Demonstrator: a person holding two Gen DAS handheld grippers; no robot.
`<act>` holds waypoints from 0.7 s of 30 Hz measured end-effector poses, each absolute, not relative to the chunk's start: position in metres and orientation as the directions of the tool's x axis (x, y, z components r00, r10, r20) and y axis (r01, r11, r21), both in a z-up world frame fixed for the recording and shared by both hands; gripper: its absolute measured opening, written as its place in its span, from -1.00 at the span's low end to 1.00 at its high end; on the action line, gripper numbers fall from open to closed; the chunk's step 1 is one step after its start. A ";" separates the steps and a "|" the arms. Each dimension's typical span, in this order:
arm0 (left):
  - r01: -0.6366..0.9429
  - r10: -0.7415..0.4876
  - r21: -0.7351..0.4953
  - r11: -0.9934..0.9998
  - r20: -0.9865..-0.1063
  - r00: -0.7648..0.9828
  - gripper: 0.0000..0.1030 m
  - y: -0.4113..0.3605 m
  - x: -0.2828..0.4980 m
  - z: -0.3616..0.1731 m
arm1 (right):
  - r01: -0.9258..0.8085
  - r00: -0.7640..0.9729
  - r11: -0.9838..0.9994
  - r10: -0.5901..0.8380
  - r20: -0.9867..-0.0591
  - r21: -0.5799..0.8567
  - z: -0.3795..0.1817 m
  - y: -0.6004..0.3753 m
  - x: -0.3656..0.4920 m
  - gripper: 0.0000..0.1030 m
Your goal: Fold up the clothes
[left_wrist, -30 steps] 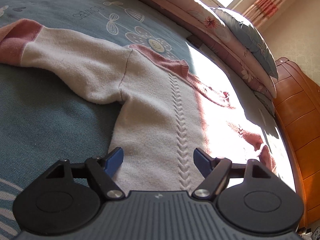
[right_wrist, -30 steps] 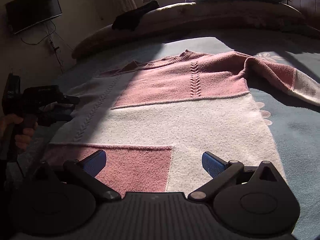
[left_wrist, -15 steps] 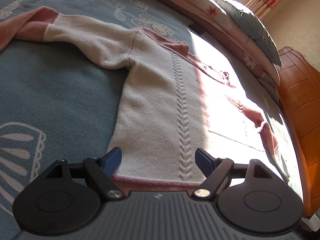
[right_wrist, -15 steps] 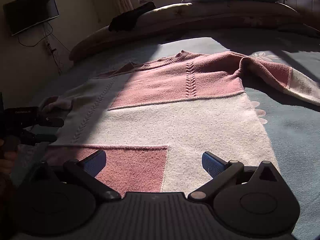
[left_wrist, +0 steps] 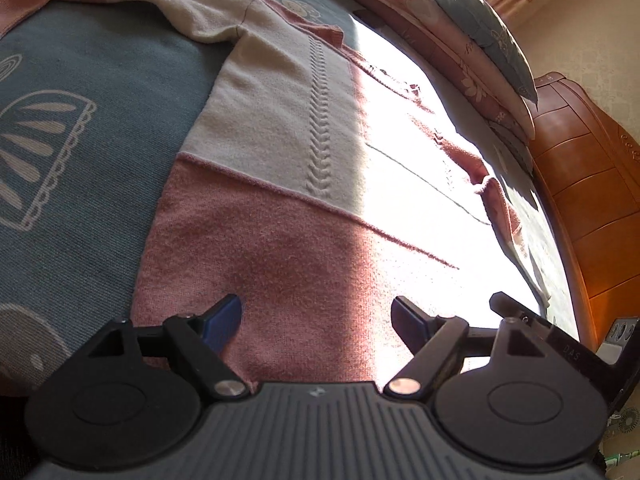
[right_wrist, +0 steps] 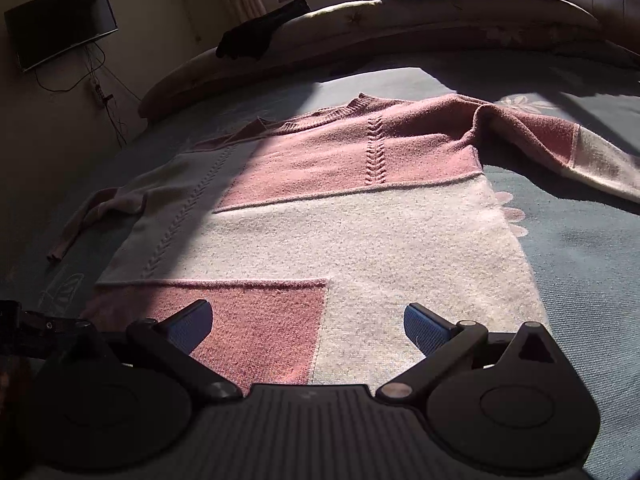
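Sweater (right_wrist: 340, 232) lay flat on the bed (right_wrist: 580, 264). Both grippers, left (left_wrist: 316, 320) and right (right_wrist: 308, 324), had fingers wide at six o'clock, holding nothing.

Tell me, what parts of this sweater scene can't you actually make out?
- Sweater, left wrist view: its sunlit half is washed out by glare.
- Sweater hem, both views: hidden behind each gripper's body.
- Right sleeve cuff, right wrist view: cut off by the frame edge.

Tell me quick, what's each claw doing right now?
Left gripper: open, holding nothing, above the sweater.
Right gripper: open, empty too.
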State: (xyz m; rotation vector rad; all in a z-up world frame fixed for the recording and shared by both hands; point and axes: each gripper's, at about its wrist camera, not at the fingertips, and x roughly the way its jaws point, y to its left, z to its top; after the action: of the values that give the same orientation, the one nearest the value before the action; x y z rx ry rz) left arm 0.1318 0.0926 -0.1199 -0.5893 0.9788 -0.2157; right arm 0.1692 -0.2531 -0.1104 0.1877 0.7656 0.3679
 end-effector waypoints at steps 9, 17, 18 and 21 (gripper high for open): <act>-0.064 -0.341 -0.491 0.869 -0.687 0.642 0.61 0.088 0.106 -0.098 | -0.221 0.620 0.929 0.368 -0.693 0.296 -0.126 -0.254 0.175 1.00; -0.115 -0.287 -0.444 0.889 -0.734 0.615 0.64 0.088 0.102 -0.117 | -0.267 0.638 0.945 0.322 -0.699 0.191 -0.130 -0.241 0.168 1.00; -0.114 -0.289 -0.445 0.888 -0.732 0.617 0.64 0.088 0.098 -0.117 | -0.274 0.641 0.946 0.314 -0.701 0.174 -0.131 -0.239 0.167 1.00; -0.102 -0.289 -0.438 0.893 -0.733 0.616 0.64 0.087 0.093 -0.112 | -0.309 0.654 0.948 0.269 -0.707 0.076 -0.136 -0.228 0.162 1.00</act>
State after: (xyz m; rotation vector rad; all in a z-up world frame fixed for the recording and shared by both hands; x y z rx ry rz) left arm 0.0927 0.0868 -0.1121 -0.4700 0.9091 -0.1121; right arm 0.1617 -0.2276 -0.1358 -0.0530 0.7929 0.3280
